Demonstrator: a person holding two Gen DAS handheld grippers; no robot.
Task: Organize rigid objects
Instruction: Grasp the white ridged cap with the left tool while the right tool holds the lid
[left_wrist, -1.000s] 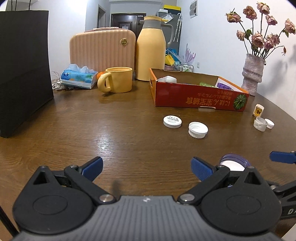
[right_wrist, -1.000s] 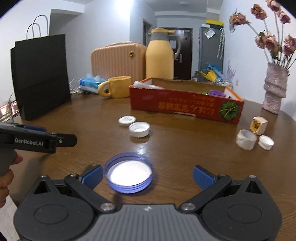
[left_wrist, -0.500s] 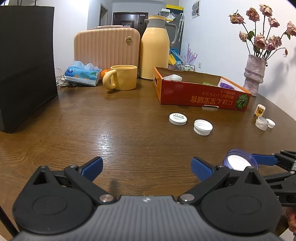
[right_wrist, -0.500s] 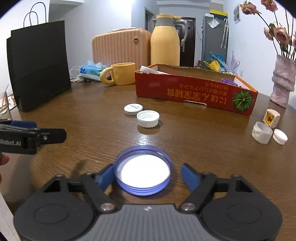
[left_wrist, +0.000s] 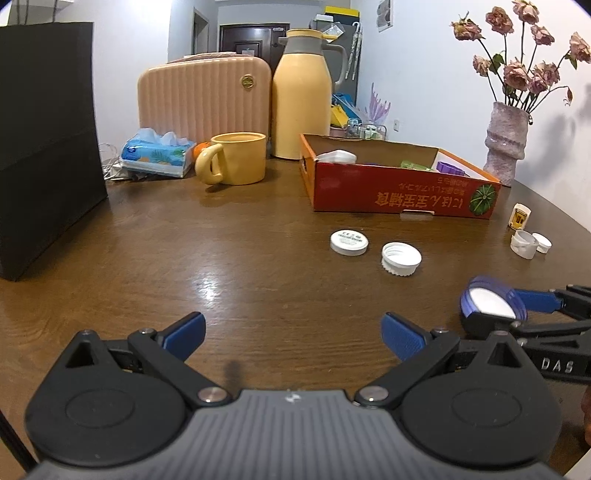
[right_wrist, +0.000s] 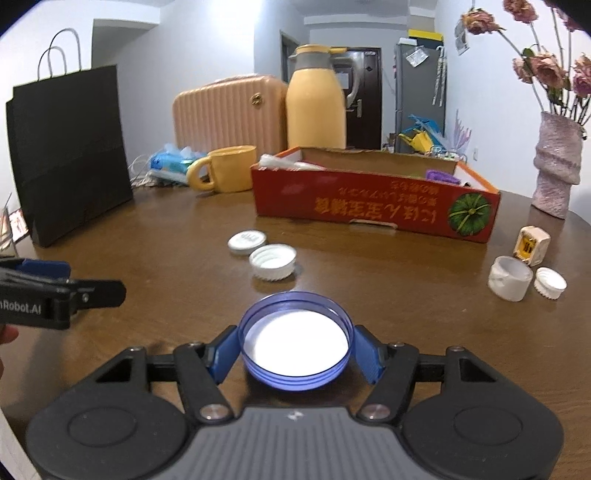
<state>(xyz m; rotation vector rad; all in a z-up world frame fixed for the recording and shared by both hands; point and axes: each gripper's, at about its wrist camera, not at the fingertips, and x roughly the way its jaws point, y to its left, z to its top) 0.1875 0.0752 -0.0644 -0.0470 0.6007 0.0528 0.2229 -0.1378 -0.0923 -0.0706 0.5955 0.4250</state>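
A blue-rimmed lid (right_wrist: 295, 339) with a white inside sits between the pads of my right gripper (right_wrist: 295, 350), which is shut on it. In the left wrist view the same blue lid (left_wrist: 491, 299) is tilted at the right edge, just over the wooden table (left_wrist: 229, 258). My left gripper (left_wrist: 291, 330) is open over bare wood with nothing between its fingers. A flat white lid (right_wrist: 246, 242) and a ribbed white cap (right_wrist: 272, 261) lie ahead. Behind them stands the open red cardboard box (right_wrist: 369, 206), holding a few items.
A white cup-shaped cap (right_wrist: 510, 277), a small ribbed cap (right_wrist: 550, 282) and a small yellow-labelled piece (right_wrist: 532, 245) lie at the right. A yellow mug (left_wrist: 236, 158), thermos (left_wrist: 303, 96), tissue pack (left_wrist: 159, 151), beige case (left_wrist: 203, 96), black bag (left_wrist: 44, 140) and vase (left_wrist: 506, 140) ring the table.
The right jaws went from wide open around the blue lid to closed on it. The lid, which lay flat on the table, now sits tilted in the grip. The left gripper stayed put.
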